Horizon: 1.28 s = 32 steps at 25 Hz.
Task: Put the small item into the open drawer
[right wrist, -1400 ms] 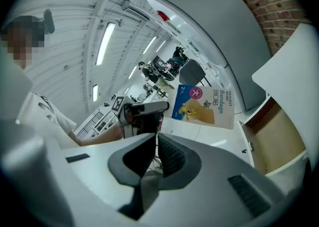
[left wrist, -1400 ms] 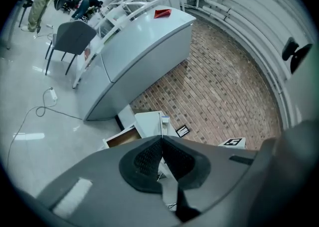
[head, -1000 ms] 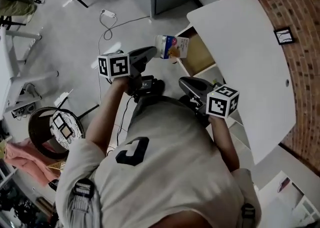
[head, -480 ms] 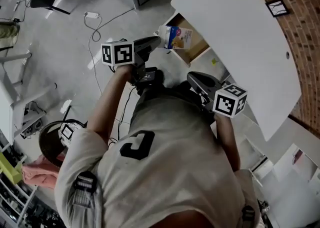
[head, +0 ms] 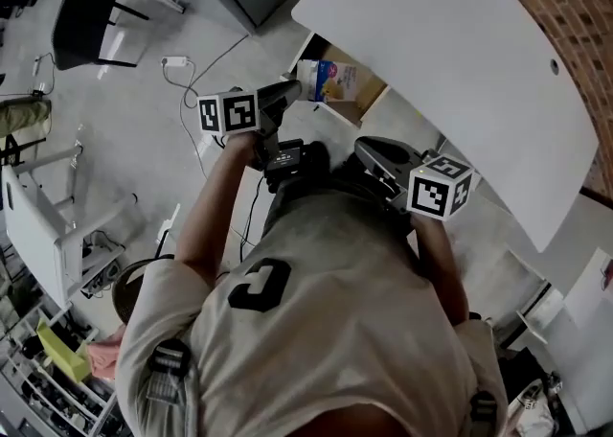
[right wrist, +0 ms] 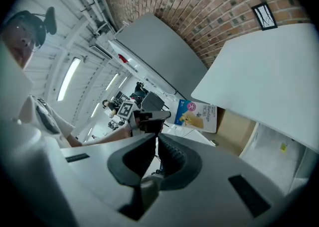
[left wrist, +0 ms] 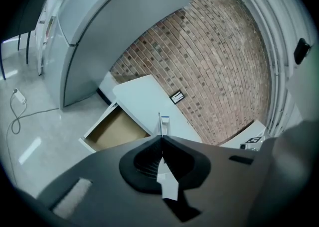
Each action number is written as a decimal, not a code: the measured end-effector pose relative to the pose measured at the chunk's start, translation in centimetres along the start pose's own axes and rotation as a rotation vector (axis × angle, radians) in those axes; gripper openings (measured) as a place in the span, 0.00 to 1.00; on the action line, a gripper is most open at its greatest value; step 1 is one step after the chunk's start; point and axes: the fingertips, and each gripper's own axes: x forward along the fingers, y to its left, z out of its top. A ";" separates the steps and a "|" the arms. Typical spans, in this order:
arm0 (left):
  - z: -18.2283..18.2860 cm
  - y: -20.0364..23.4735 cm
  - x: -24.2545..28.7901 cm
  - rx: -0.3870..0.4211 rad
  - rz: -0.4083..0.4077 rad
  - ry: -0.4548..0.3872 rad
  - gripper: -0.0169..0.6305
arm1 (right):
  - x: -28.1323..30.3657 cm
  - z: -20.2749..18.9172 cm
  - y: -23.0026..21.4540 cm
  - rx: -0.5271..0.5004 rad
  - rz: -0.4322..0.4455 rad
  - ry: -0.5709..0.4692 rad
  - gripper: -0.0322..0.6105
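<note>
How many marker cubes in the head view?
2: the left cube rides on the left tongs holding the packet near the drawer; the right cube on the right tongs. None seems hidden.

The small item (head: 330,80) is a flat white packet with a blue top band and a yellow cartoon figure. It stands upright, pinched by 1 edge in the closed fingers of the left gripper (head: 295,90), close by the open drawer (head: 372,92). The drawer, white-walled and tan-bottomed, juts from under the white counter (head: 460,61).

Dim flat light, fisheye-warped edges.
</note>
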 end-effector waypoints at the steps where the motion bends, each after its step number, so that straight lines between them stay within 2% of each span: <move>1: -0.3 0.0 0.5 0.005 0.019 0.012 0.03 | -0.3 0.3 -0.2 -0.003 0.015 -0.005 0.07; 10: -2.6 -0.6 4.1 0.011 0.178 0.074 0.03 | -5.0 1.1 -2.9 0.010 0.109 -0.025 0.07; 18: -3.5 0.5 6.8 0.010 0.285 0.140 0.03 | -5.2 -0.3 -4.0 0.043 0.204 0.012 0.07; 25: -3.2 3.4 8.6 0.005 0.293 0.206 0.03 | -4.9 1.1 -5.9 0.073 0.148 -0.032 0.07; 29: -2.5 6.0 8.5 -0.006 0.258 0.240 0.03 | -2.6 1.5 -5.8 0.098 0.089 -0.024 0.07; 32: -2.0 7.7 9.0 -0.051 0.207 0.277 0.03 | -0.4 2.0 -5.2 0.129 0.023 -0.011 0.07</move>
